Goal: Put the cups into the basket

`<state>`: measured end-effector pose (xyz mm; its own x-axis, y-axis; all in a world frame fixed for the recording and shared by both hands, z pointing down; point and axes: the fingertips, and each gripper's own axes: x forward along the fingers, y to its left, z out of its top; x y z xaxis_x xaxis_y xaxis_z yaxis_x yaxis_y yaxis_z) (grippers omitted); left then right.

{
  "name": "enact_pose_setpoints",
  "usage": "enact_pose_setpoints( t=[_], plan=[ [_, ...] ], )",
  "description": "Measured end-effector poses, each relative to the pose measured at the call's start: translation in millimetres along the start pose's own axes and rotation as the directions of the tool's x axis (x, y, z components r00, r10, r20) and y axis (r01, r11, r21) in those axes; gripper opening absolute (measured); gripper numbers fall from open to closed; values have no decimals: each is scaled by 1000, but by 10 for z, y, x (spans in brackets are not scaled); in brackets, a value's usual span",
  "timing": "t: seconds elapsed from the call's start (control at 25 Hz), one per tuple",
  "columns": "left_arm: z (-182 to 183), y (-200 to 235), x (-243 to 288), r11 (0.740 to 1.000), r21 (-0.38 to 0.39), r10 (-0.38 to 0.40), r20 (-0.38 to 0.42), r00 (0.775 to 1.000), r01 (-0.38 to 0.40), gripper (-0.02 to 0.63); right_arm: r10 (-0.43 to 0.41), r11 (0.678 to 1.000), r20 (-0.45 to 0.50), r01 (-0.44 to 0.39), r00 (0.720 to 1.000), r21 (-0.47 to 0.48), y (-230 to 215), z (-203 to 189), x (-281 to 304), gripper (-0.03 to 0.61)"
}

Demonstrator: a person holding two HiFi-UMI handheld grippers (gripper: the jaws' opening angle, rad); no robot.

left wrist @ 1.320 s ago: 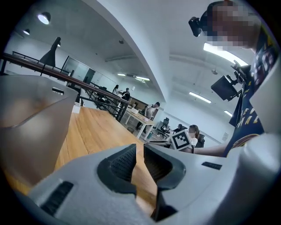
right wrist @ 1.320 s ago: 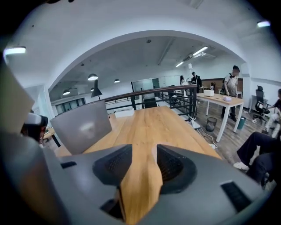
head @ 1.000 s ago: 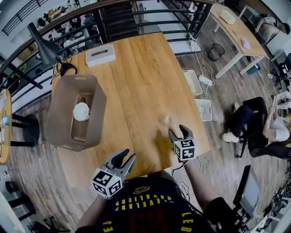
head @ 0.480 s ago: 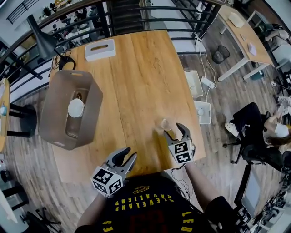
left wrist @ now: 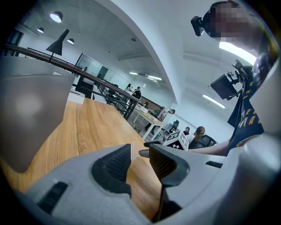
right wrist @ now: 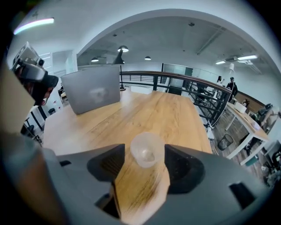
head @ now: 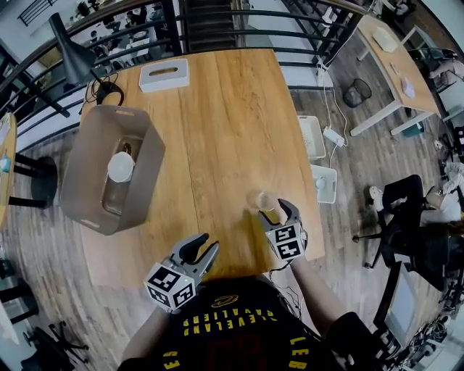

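A clear plastic cup [head: 258, 199] stands upright on the wooden table [head: 217, 130] near its front right corner. My right gripper [head: 275, 210] sits just behind it. In the right gripper view the cup [right wrist: 147, 149] is between the tips of my right gripper [right wrist: 145, 154], whose jaws have just been opening and stand wide, not squeezing it. The grey basket [head: 80, 174] stands at the table's left side with a white cup [head: 121, 167] inside. My left gripper [head: 203, 245] hovers at the front edge, its pads [left wrist: 115, 162] slightly apart with nothing between them.
A white tissue box [head: 164, 74] lies at the table's far edge, a black lamp [head: 72, 54] behind the far left corner. A black railing [head: 239, 18] runs behind the table. The basket wall [left wrist: 26, 114] fills the left of the left gripper view.
My right gripper has rolled and its jaws have spread; the clear cup, tilted between them before, now stands upright on the table. The left gripper has barely shifted.
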<state>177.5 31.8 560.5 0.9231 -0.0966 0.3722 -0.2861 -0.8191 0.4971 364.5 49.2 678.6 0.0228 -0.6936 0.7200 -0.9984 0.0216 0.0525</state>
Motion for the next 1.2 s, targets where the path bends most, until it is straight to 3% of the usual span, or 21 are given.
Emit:
enact_pose_setpoints(
  t=[0.4, 0.8, 1.2],
  plan=[
    [32, -39, 74, 1000, 9, 23, -17, 1000, -23, 118, 59, 994, -70, -52, 996, 98, -119, -295, 256, 310],
    [32, 10, -18, 999, 8, 54, -18, 998, -54, 118, 22, 999, -20, -21, 1000, 44, -158, -225, 435, 308],
    [6, 37, -47, 999, 1, 48, -16, 999, -48, 118, -1, 998, 13, 0, 1000, 68, -181, -149, 336, 302]
  ],
)
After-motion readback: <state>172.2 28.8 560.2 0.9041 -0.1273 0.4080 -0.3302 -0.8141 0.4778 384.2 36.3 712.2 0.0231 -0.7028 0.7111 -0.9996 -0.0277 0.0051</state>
